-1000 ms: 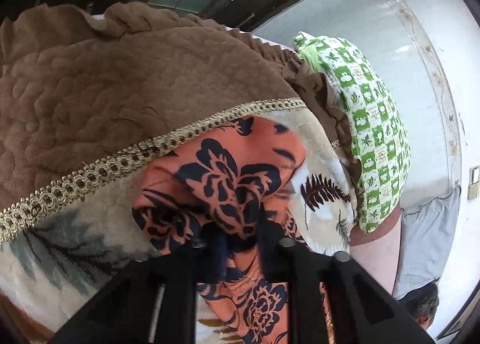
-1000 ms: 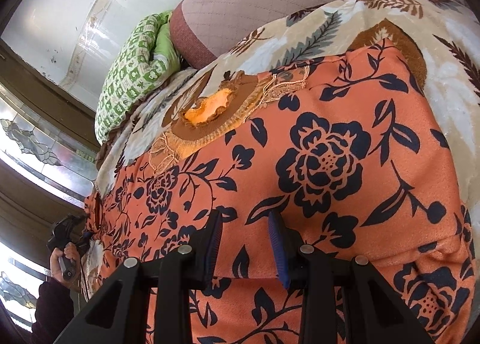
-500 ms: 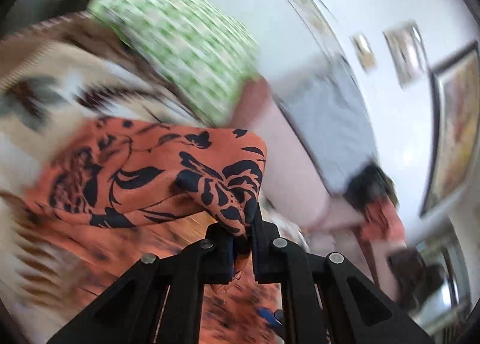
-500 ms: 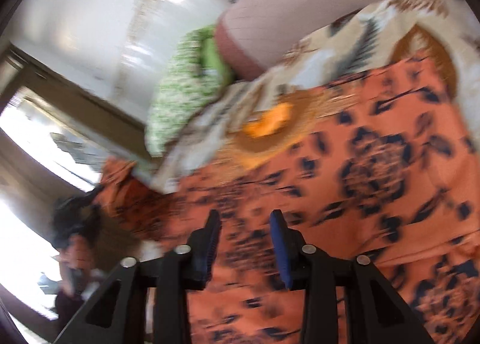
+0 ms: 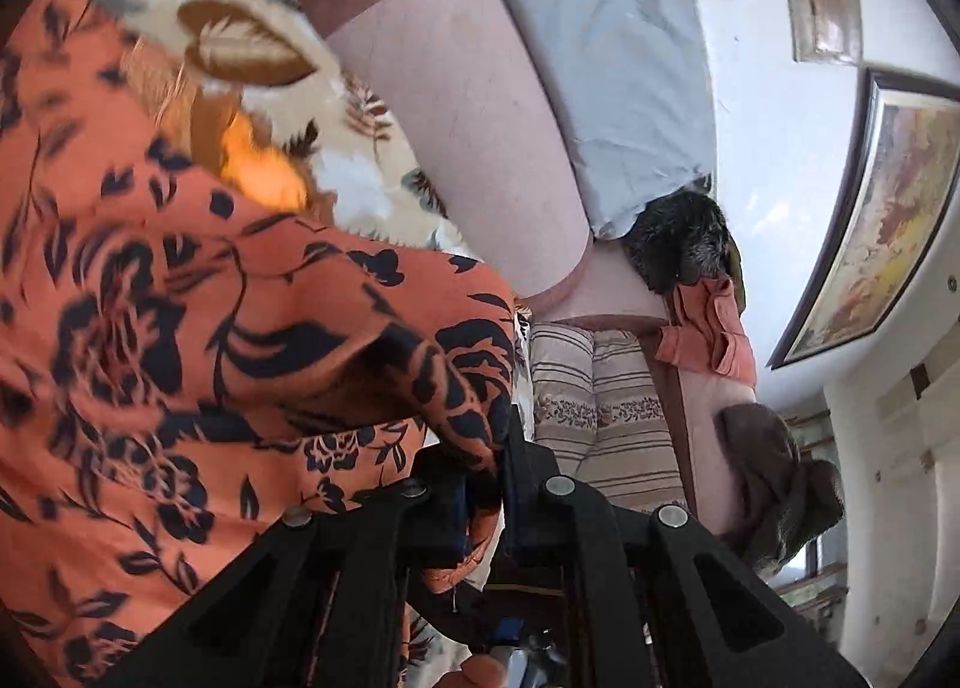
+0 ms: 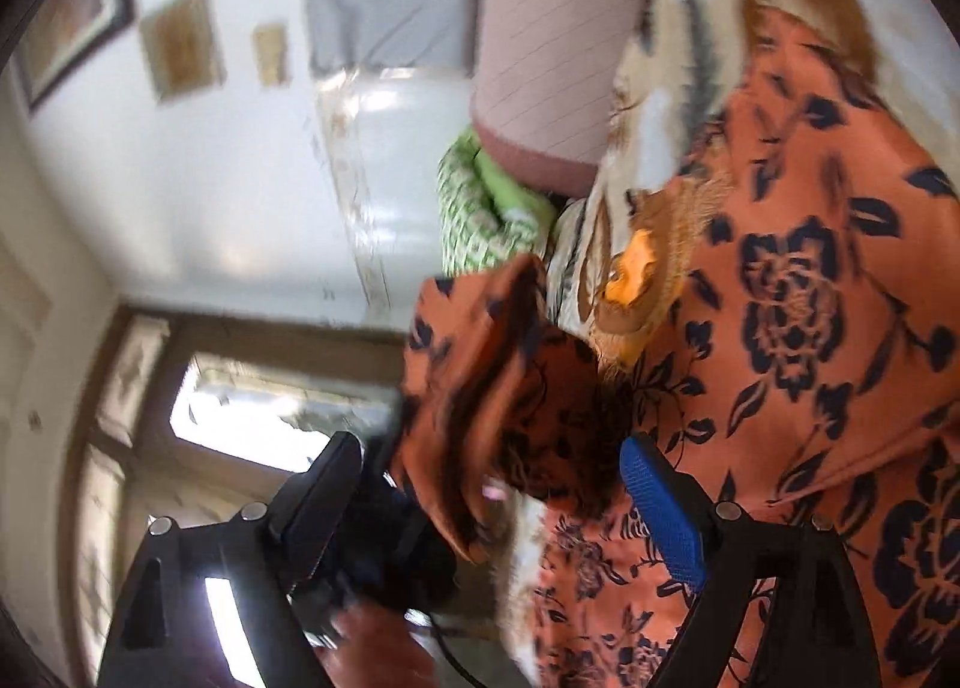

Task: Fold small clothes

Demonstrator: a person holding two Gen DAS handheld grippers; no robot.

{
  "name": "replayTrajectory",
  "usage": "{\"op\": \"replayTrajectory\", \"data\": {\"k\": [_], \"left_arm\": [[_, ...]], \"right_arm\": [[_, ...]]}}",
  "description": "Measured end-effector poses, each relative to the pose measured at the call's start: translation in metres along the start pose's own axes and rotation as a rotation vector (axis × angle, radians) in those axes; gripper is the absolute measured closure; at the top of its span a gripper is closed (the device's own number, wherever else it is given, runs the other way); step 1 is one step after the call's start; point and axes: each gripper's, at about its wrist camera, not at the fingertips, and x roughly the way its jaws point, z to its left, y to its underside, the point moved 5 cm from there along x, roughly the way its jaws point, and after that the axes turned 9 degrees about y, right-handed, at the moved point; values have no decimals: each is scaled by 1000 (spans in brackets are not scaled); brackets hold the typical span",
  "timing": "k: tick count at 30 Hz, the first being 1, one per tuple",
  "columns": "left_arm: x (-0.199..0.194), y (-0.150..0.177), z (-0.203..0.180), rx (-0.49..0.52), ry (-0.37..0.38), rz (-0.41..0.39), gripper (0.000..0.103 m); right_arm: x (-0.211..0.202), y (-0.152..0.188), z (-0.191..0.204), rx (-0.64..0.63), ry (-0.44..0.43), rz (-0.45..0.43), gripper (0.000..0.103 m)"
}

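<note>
An orange garment with dark blue flowers (image 5: 198,328) lies spread on a leaf-patterned blanket (image 5: 252,45). My left gripper (image 5: 486,484) is shut on one corner of it and holds that corner lifted as a fold above the rest. In the right wrist view the same garment (image 6: 798,316) fills the right side. The lifted fold (image 6: 510,388) hangs between the fingers of my right gripper (image 6: 492,490). Its jaws are opening wide, and the blue pad (image 6: 660,508) stands clear of the cloth. The left gripper's black body (image 6: 384,544) shows low between them.
A pink bolster (image 5: 456,105) and a grey pillow (image 5: 624,75) lie beyond the blanket, with a green checked pillow (image 6: 474,220) beside them. A striped cushion (image 5: 600,406) and a person in an orange top (image 5: 708,328) are to the right. Framed pictures hang on the white wall (image 5: 774,105).
My left gripper has swung the held corner a long way across, over the garment toward the right gripper. The right gripper has rolled and its jaws have spread from narrow to wide.
</note>
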Motion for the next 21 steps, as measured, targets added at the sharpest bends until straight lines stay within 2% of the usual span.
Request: {"op": "replayTrajectory", "data": {"k": [3, 5, 6, 7, 8, 9, 10, 11, 13, 18, 21], "left_arm": [[6, 7, 11, -9, 7, 3, 94], [11, 16, 20, -14, -4, 20, 94], [12, 17, 24, -21, -5, 28, 94], [12, 19, 28, -27, -6, 37, 97], [12, 20, 34, -26, -47, 46, 95], [11, 20, 40, -26, -70, 50, 92], [8, 20, 44, -29, -85, 54, 82], [2, 19, 49, -29, -103, 57, 65], [-14, 20, 54, 5, -157, 56, 47], [-60, 18, 50, 168, -226, 32, 45], [-89, -6, 53, 249, -343, -55, 42]], "right_arm": [[-5, -8, -1, 17, -15, -13, 14], [0, -7, 3, -29, 41, 8, 21], [4, -7, 3, -37, 58, 18, 29], [9, -4, 0, -32, 73, 33, 41], [13, -3, -5, -24, 104, 44, 49], [14, -3, -10, -28, 140, 34, 68], [13, -3, -12, -33, 156, 16, 84], [9, -6, -13, -47, 194, -18, 87], [-4, -14, -11, -67, 234, -92, 88], [-28, -36, -6, -104, 294, -218, 89], [-30, -47, -11, -152, 437, -250, 89]]}}
